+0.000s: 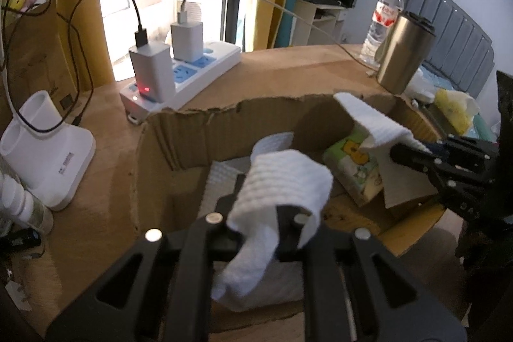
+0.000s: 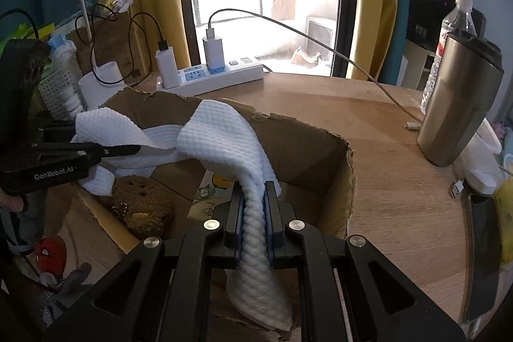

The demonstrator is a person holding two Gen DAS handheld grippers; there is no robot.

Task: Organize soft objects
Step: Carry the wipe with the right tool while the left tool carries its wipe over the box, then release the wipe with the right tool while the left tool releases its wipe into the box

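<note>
"GenRobot.AI" printed white on the left tool (image 2: 141, 148), reaching in level from the side. Both tools clamped on one white waffle-textured cloth (image 2: 224, 137), right tool (image 2: 255, 213) pinching its hanging end, cloth stretched over the torn-edged brown cardboard box (image 2: 307, 146). Open wooden tabletop (image 2: 384, 181) right of the box.

Wooden table (image 2: 368, 130) carrying torn cardboard box (image 2: 307, 143) at 6 o'clock, power strip (image 2: 221, 76) at 12, steel tumbler (image 2: 458, 108) at 3.
</note>
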